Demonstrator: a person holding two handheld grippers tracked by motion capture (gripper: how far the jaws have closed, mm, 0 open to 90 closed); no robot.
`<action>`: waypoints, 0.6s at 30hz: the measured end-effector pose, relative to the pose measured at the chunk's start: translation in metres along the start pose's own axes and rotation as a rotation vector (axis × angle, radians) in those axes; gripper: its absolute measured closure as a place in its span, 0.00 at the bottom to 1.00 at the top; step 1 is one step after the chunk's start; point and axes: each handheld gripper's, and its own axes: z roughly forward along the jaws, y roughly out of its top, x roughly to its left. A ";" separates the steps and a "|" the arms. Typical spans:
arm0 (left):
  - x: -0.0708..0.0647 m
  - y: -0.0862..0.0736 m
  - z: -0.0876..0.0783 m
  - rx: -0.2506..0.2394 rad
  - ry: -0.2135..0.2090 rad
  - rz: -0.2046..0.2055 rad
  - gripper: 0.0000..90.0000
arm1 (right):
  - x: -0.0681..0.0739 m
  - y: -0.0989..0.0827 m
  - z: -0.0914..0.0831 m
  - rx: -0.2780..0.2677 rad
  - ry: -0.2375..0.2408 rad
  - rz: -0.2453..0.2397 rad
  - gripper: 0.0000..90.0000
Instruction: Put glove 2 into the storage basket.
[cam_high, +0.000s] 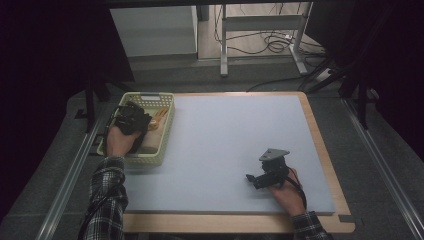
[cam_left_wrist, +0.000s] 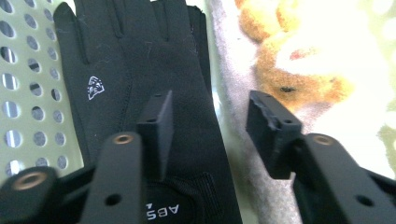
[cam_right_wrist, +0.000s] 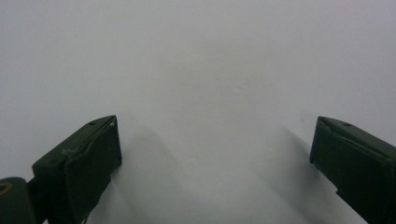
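Over the basket (cam_high: 165, 131) at the table's (cam_high: 235, 145) left edge, my left claw (cam_left_wrist: 208, 126) hangs with its jaws parted, pressing on nothing. Under its tips lies the black glove (cam_left_wrist: 140, 84), flat against the perforated wall, with a plush toy (cam_left_wrist: 303, 65) just beside it. Nothing is lifted out yet, so I judge the picking barely begun. My left forearm reaches forward, claw tilted down into the basket. My right claw (cam_right_wrist: 212, 149) waits wide apart, low over bare table.
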 end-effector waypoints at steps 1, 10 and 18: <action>0.000 -0.001 -0.002 -0.010 -0.004 -0.003 0.54 | 0.000 0.000 0.000 -0.001 0.000 0.000 0.02; -0.001 -0.004 -0.016 -0.087 -0.023 -0.003 0.39 | 0.000 0.000 0.000 -0.002 -0.001 0.002 0.02; 0.002 -0.010 -0.023 -0.113 -0.031 0.008 0.30 | 0.001 0.000 0.000 -0.002 -0.001 0.001 0.02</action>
